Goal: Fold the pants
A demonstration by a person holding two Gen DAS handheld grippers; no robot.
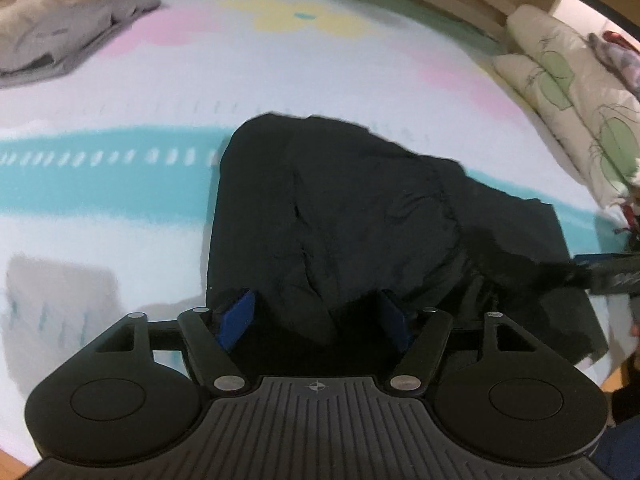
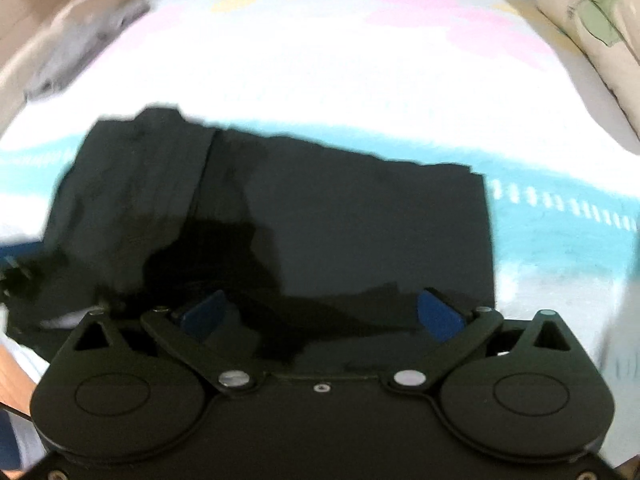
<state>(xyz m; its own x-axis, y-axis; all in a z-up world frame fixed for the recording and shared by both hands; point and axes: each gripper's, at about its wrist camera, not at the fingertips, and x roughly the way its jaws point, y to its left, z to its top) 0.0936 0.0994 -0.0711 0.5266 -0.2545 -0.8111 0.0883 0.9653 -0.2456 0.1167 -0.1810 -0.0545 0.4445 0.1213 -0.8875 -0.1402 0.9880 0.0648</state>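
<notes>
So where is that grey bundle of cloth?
The grey bundle of cloth lies far left on the pastel mat, beyond the black pants.

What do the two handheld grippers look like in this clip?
Both match: the left gripper and right gripper have black bodies, round side housings, silver pivot screws and blue pads on the jaws. The left has a ribbed top with a small crosshair mark.
</notes>
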